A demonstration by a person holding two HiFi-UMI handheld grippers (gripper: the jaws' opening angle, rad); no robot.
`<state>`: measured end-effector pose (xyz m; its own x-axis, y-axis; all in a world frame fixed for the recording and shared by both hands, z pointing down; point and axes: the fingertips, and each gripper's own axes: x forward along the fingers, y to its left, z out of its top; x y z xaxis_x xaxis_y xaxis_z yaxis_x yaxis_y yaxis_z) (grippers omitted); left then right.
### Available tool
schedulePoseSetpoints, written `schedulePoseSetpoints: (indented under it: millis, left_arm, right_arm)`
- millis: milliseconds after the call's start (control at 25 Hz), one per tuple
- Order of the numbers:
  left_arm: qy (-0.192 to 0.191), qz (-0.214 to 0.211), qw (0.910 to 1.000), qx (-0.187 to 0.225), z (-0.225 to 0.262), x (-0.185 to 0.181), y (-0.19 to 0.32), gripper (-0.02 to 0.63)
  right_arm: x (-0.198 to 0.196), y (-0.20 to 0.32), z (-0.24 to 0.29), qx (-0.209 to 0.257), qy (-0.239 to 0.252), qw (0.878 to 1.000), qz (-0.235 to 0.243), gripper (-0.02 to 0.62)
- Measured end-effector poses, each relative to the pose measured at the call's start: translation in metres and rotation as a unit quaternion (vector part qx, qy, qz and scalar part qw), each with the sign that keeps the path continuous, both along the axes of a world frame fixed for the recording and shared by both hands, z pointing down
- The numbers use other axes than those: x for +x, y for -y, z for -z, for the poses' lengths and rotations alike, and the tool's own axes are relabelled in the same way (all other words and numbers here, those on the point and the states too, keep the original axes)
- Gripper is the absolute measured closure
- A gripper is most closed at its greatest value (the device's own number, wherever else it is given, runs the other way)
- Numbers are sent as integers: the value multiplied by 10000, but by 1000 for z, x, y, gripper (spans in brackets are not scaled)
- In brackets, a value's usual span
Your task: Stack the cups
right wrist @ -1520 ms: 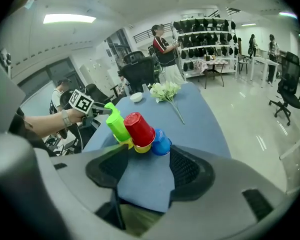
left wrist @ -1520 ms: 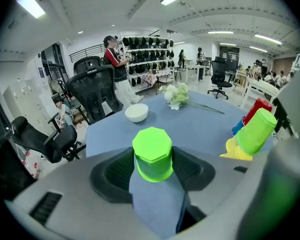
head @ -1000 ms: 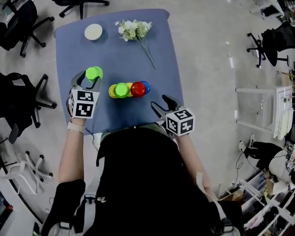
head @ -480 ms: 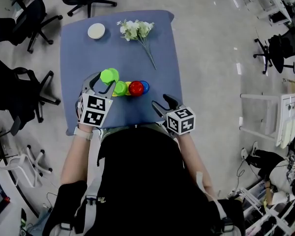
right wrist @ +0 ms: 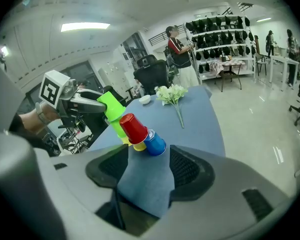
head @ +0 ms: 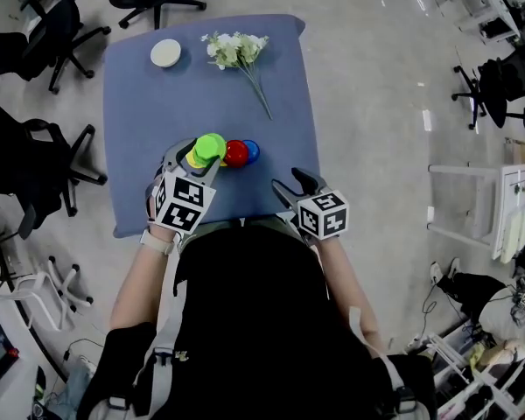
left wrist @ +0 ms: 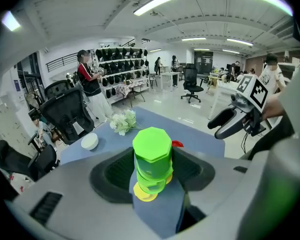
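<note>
Blue table [head: 140,129]: green cup [left wrist: 151,146] was pinched by left gripper [left wrist: 152,171] over the stack [left wrist: 145,193]; right gripper [right wrist: 147,176] was spread, empty. Lowering onto it was judged next.

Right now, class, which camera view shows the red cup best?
The right gripper view: the red cup appears whole, side-on and unblocked. The head view shows only its top from above; the left gripper view shows a red sliver behind the green cup.
</note>
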<state>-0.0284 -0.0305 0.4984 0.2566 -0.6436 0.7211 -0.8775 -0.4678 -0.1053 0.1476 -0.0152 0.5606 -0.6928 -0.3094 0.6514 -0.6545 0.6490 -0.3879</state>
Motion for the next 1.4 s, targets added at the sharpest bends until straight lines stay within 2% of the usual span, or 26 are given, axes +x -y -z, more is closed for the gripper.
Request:
schedulePoseSetpoints:
  millis: [200,720,1040,1200,1400]
  left_arm:
    - [27,-66,9999,-105,-8,8,-3,365]
    - [-232,-45,9997,75,-6,13,-2,341]
    - [-262,13,9996,107,2,6,-5,333]
    - [-288,154,9992,218,15,-5,-8,334]
    - [-485,516,9964,460,35,-31,-13,357]
  right_arm:
    - [9,-3,-3,-31,-18,10000,-32,324]
    - [13,-10,-2,-14,-49,10000,-84,324]
    - [7,-7,6,60,53,9999,-85,324]
    - [-5,2,21,236,171,9996,-10,324]
    - [-27,21,52,611,372,9974,82,377]
